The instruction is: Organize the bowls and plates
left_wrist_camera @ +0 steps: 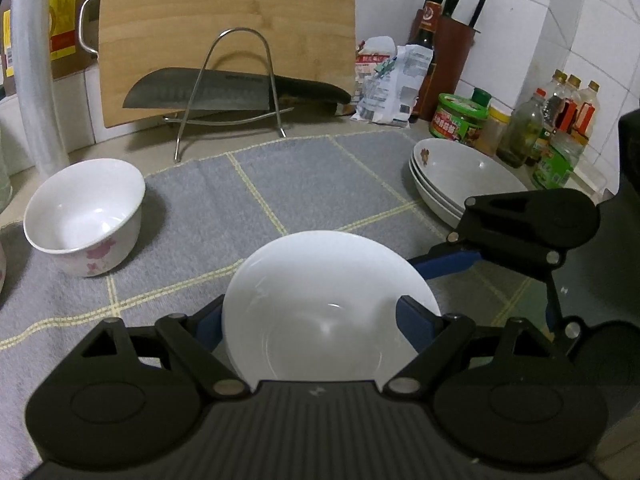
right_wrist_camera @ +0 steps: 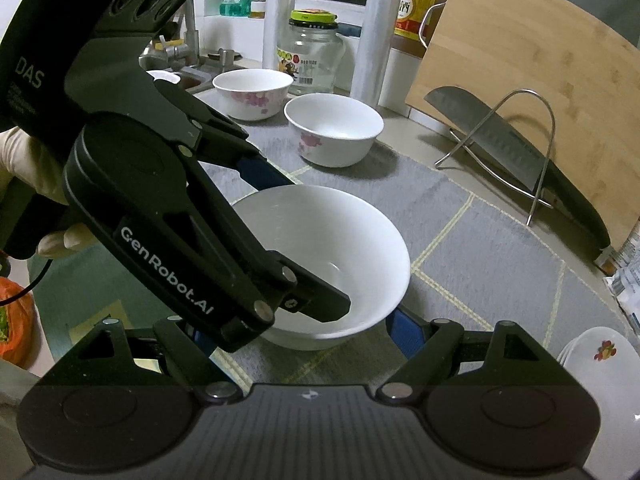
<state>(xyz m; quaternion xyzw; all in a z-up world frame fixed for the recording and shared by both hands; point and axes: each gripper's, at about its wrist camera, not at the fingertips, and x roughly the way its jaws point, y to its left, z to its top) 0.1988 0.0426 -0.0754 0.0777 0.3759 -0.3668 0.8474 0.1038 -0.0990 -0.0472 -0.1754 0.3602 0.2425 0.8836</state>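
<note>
Between both grippers — plain white bowl [left_wrist_camera: 320, 304], empty, over grey mat [left_wrist_camera: 304, 176].

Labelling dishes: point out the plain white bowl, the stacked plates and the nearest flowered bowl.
plain white bowl [left_wrist_camera: 320, 312], left wrist view, inner wall.
stacked plates [left_wrist_camera: 460, 172], left wrist view, top plate's well.
flowered bowl [left_wrist_camera: 80, 216], left wrist view, inside.

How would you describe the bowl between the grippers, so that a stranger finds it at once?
Start at the wooden cutting board against the wall, then come forward across the grey checked mat. The plain white bowl sits nearest, between both grippers. Unlike the other bowls, it has no pink flowers.
</note>
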